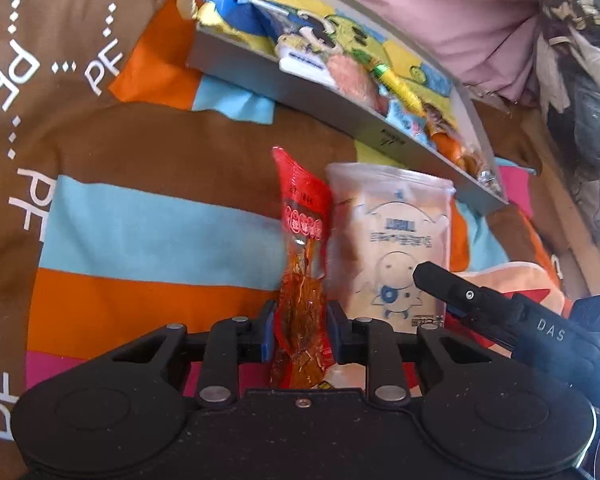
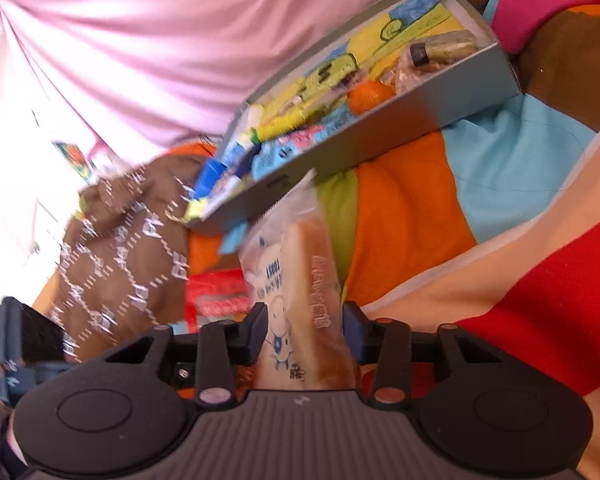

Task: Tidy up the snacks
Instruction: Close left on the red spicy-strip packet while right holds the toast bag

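The left gripper (image 1: 301, 334) has its 2 jaws closed on a red spicy-snack packet (image 1: 303, 276). The right gripper (image 2: 305, 330) pinches a clear bread bag (image 2: 300, 300) between its jaws. Both packs sit side by side over the striped bedspread (image 1: 148, 236). Farther off, the grey box (image 1: 320, 92), already filled with snacks, lies before a pink curtain (image 2: 140, 40).

A bedroom in a home: ahead of the fingers spreads a soft, rumpled striped quilt (image 1: 140, 236) in brown, blue and orange, printed with white letters. Beyond it hangs pink draped fabric (image 2: 132, 40), and a heap of clothing (image 1: 580, 60) lies far right. A grey cardboard box (image 1: 340, 116) of packaged snacks rests on the bedding.
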